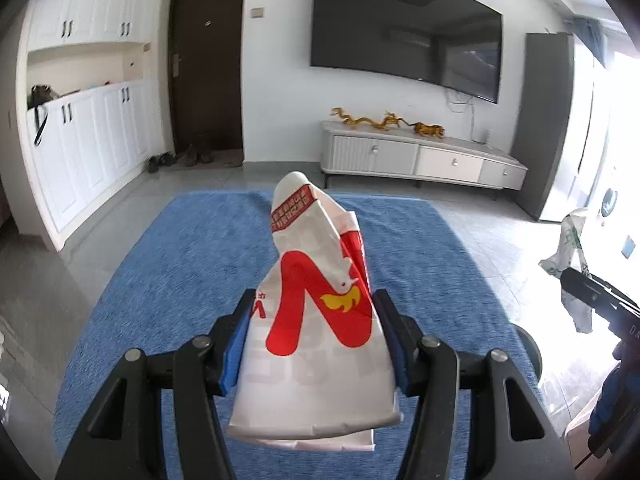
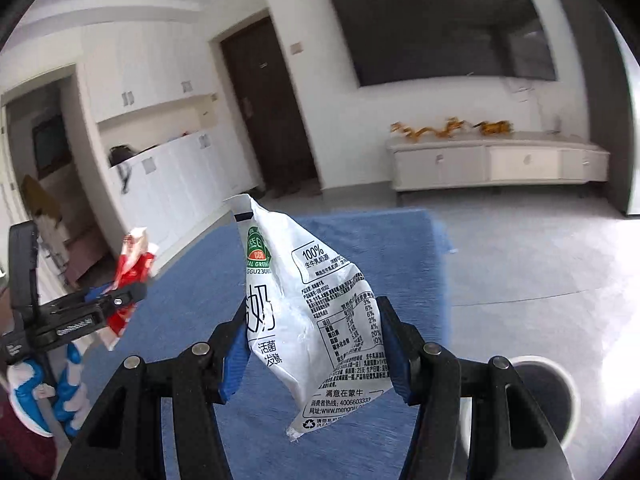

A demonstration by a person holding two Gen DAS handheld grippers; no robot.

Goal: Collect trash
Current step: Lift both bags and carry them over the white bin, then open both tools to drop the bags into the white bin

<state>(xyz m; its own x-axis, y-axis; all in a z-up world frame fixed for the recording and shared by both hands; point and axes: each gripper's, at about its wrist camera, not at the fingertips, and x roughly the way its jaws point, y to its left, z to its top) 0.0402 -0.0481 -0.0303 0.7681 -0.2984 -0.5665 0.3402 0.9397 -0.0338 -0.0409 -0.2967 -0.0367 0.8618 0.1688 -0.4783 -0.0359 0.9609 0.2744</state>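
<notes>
Bare tile floor [image 1: 480, 232] lies open beyond the blue mat's [image 1: 168, 264] edges. Above it, the left gripper [image 1: 316, 340] clamps a red-and-white paper bag [image 1: 316, 320]; the right gripper [image 2: 314, 344] clamps a white milk pouch [image 2: 316, 312].

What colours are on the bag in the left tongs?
White bag with a red logo and a yellow flame mark; clearest in the left wrist view.

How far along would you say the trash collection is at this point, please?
Done: both pieces are picked up off the blue mat. In hand: the left tongs clamp a red-and-white paper bag; the right tongs clamp a white milk pouch. Left: dropping both, probably into the round bin at lower right.
</notes>
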